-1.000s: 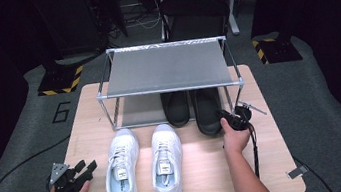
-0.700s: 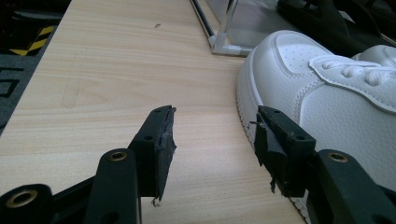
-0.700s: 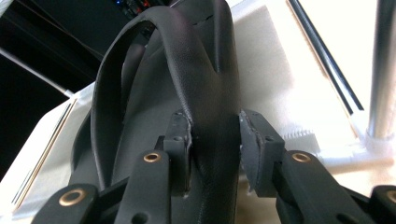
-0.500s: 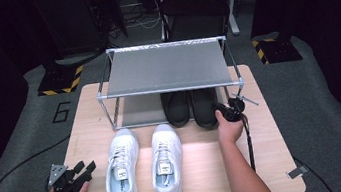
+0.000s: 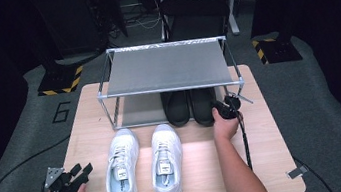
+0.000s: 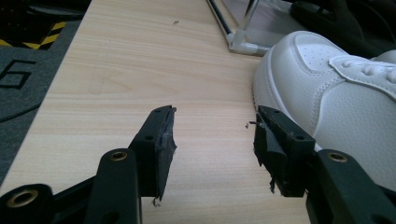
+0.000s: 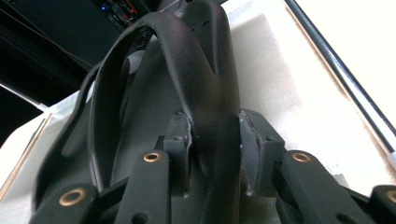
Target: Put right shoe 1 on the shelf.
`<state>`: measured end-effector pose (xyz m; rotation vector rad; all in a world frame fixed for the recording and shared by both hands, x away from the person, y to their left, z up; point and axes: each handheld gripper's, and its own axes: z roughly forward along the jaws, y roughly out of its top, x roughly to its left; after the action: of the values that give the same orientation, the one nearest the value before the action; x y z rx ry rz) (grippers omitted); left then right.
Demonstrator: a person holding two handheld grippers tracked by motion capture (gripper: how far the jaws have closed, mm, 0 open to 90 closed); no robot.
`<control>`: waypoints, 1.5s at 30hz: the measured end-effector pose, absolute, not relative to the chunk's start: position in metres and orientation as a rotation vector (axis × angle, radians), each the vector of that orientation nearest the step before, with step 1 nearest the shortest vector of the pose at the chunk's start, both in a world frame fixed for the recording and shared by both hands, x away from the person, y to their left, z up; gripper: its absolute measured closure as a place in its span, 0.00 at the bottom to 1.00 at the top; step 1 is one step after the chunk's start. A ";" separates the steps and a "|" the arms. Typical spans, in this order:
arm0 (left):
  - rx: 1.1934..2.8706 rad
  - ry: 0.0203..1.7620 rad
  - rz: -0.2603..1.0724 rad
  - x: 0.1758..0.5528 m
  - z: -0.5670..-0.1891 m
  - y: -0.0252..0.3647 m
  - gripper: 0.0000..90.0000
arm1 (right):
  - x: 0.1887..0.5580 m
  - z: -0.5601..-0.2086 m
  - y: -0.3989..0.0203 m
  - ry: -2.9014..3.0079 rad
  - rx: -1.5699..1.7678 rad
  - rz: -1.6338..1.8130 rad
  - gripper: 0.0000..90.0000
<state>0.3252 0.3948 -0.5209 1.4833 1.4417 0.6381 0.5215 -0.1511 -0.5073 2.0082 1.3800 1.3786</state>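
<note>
The table (image 5: 88,133) at frame centre is pale, matt wood with visible grain. The rack (image 5: 167,68) above it has shiny metal tubes and a dull grey shelf. White shoes (image 5: 123,168) look like smooth leather; black shoes (image 7: 187,70) are matt, rubbery.

Table lit evenly from above, dark surroundings (close-up views slightly soft).

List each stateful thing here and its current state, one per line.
Left gripper: open, nothing between the jaws, beside the white shoes.
Right gripper: shut on the right black shoe's heel rim.
Right black shoe: under the rack, gripped.
Left black shoe: under the rack, untouched.
White shoes: upright, side by side on the table.
Rack: top shelf bare.
</note>
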 end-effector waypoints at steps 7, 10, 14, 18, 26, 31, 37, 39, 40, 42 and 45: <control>1.492 1.461 0.630 0.319 -0.521 0.399 0.53 | 0.523 -0.511 -0.151 1.374 2.003 1.361 0.73; 1.490 1.460 0.635 0.317 -0.521 0.401 0.53 | 0.524 -0.511 -0.149 1.353 2.008 1.367 0.73; 1.478 1.471 0.645 0.313 -0.521 0.402 0.53 | 0.527 -0.511 -0.148 1.352 2.005 1.368 0.73; 1.475 1.476 0.646 0.311 -0.521 0.404 0.53 | 0.529 -0.511 -0.146 1.350 2.007 1.361 0.73; 1.472 1.481 0.651 0.309 -0.522 0.405 0.53 | 0.532 -0.516 -0.146 1.361 2.018 1.336 0.73; 1.478 1.477 0.651 0.308 -0.522 0.405 0.53 | 0.532 -0.518 -0.146 1.362 2.012 1.321 0.72; 1.476 1.478 0.653 0.307 -0.522 0.405 0.53 | 0.531 -0.520 -0.146 1.371 2.005 1.278 0.67; 1.484 1.479 0.648 0.307 -0.522 0.405 0.53 | 0.530 -0.519 -0.146 1.391 1.988 1.251 0.65; 1.483 1.481 0.648 0.308 -0.522 0.404 0.53 | 0.529 -0.519 -0.146 1.395 1.971 1.242 0.64; 1.485 1.477 0.648 0.308 -0.522 0.404 0.53 | 0.527 -0.518 -0.146 1.392 1.969 1.254 0.64; 1.493 1.479 0.642 0.309 -0.522 0.403 0.53 | 0.522 -0.516 -0.147 1.386 1.953 1.263 0.63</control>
<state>0.3086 0.4033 -0.5221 1.4930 1.4787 0.6422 0.5219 -0.1468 -0.5156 1.9525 1.3864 1.2627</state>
